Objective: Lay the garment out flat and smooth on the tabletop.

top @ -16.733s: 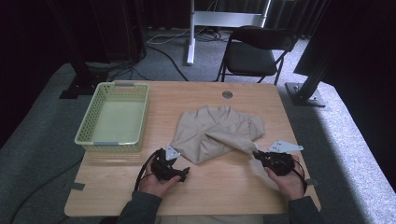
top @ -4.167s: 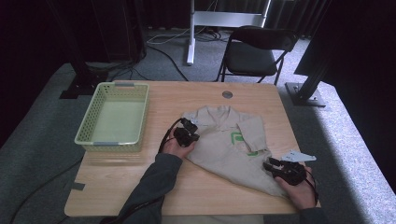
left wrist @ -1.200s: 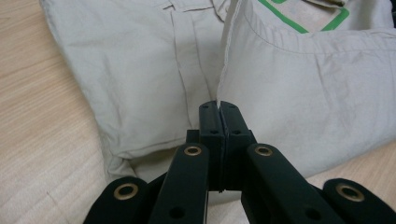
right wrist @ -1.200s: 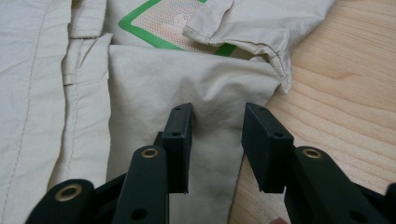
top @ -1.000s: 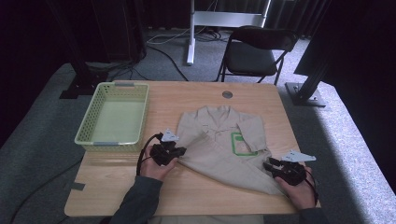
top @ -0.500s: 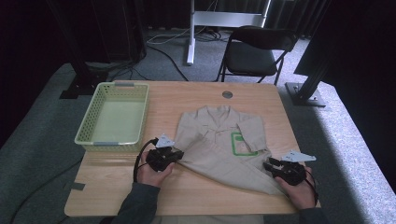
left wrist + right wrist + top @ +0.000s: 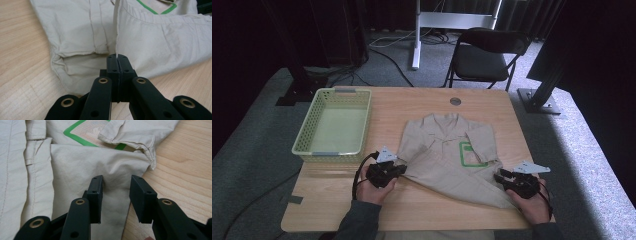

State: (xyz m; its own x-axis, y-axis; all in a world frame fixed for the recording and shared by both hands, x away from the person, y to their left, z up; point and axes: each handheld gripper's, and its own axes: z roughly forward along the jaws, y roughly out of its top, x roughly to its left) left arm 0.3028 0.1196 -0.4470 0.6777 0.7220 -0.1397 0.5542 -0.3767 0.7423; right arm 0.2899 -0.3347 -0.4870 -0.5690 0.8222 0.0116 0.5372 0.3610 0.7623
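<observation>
2 grippers work a beige shirt (image 7: 447, 155) that lies face up on the table (image 7: 422, 210), collar away from the person, to the right of a green basket (image 7: 334, 127). The left gripper (image 7: 393, 169) has its jaws pressed together on a thin edge of the shirt, which rises upright from between them in the left gripper view (image 7: 116, 37). The right gripper (image 7: 502, 176) sits at the shirt's lower right corner with its jaws apart, cloth lying between and beneath them but nothing pinched (image 7: 113, 182).

The step in hand looks like folding the shirt's left side across the body. To do it well, the pinched edge should be carried over low and level, so that the fold line runs straight from shoulder to hem rather than slanting. Keep the grip firm; a thin edge like this could slip out if it is tugged sideways. The right gripper would do best to close on the hem corner or press it down first, so that the cloth does not drag across the wood as the left side travels. Watch the short sleeve near the green pocket patch (image 7: 471, 152), which could bunch under the fold.
</observation>
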